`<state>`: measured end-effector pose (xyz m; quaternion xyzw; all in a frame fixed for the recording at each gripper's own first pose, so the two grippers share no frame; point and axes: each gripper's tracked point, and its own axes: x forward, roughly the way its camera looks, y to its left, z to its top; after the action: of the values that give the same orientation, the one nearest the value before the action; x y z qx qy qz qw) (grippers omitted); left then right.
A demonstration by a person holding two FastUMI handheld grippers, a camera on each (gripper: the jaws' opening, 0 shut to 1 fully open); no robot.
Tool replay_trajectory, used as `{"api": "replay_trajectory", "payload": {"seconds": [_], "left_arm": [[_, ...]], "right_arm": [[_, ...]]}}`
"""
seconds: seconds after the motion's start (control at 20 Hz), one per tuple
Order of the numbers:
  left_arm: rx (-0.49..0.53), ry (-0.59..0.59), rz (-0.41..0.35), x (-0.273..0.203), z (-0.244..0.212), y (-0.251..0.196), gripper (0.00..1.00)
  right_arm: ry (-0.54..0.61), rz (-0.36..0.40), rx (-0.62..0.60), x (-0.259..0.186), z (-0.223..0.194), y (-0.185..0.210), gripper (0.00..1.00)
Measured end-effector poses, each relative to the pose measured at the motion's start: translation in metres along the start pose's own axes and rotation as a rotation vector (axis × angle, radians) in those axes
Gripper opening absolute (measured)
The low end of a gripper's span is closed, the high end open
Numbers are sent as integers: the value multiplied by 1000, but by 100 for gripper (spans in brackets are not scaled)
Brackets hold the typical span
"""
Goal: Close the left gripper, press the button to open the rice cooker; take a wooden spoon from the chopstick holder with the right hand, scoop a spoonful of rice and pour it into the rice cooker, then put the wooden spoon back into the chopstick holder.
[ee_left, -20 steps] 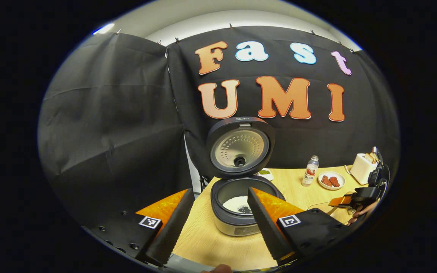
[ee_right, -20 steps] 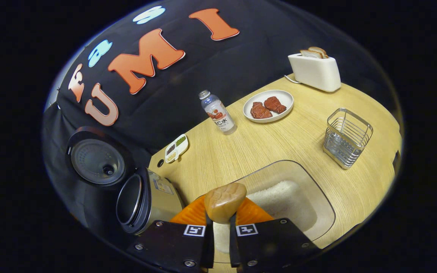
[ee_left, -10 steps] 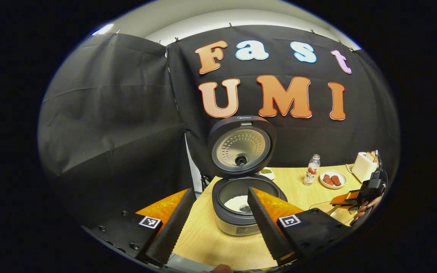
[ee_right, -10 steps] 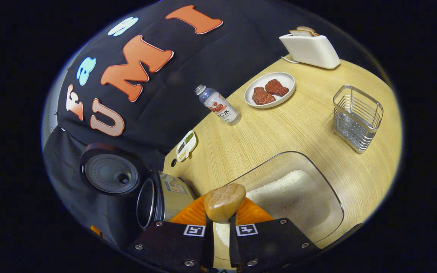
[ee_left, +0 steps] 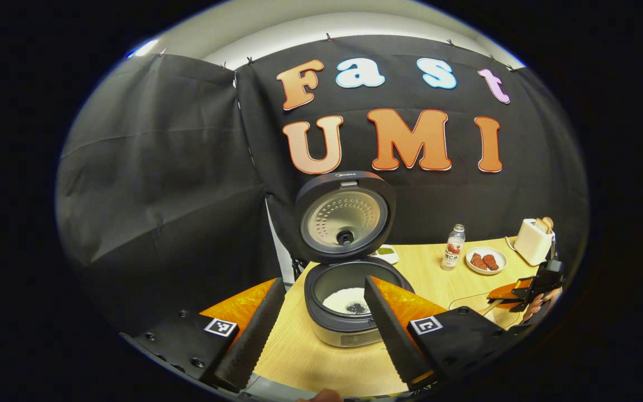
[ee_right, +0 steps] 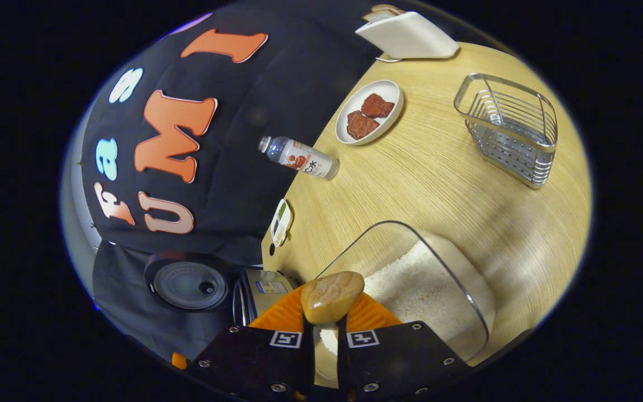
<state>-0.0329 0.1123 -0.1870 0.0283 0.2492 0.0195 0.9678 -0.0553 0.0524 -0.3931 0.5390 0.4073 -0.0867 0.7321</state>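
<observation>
Two grippers are at work: in the left gripper view, the left gripper (ee_left: pixel 321 318) sits at the bottom of the frame with its jaws spread wide and holding nothing, framing the rice cooker (ee_left: pixel 344 304) on the table (ee_left: pixel 310 357). The cooker's lid (ee_left: pixel 345 216) stands upright and open, with white rice lying in the inner pot. At the lower right of that view the right gripper (ee_left: pixel 514 291) appears small, with a hand behind it. In the right gripper view, the right gripper (ee_right: pixel 324 346) is at the bottom centre, jaws pinching the wooden spoon (ee_right: pixel 332 296), whose bowl pokes out above the clear rice container (ee_right: pixel 427 290). The chopstick holder (ee_right: pixel 508 128) stands at the upper right, well apart from the spoon. A bottle (ee_right: pixel 299 159), a plate (ee_right: pixel 370 111) and a toaster (ee_right: pixel 405 33) sit toward the top.
</observation>
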Motion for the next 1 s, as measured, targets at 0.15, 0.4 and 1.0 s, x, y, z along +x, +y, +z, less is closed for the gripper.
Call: {"api": "replay_trajectory", "payload": {"seconds": [0.15,0.4,1.0], "left_arm": [[15,3,2,0,2,-4,96],[21,-6,-17,3,8,-19,97],[-49,-44,11,14,10,-11,97]], "right_arm": [[-31,46,71,-11,19,-4,15],[-48,126,170,-35,38,4,15],[11,390,452,-63,56,95,15]]}}
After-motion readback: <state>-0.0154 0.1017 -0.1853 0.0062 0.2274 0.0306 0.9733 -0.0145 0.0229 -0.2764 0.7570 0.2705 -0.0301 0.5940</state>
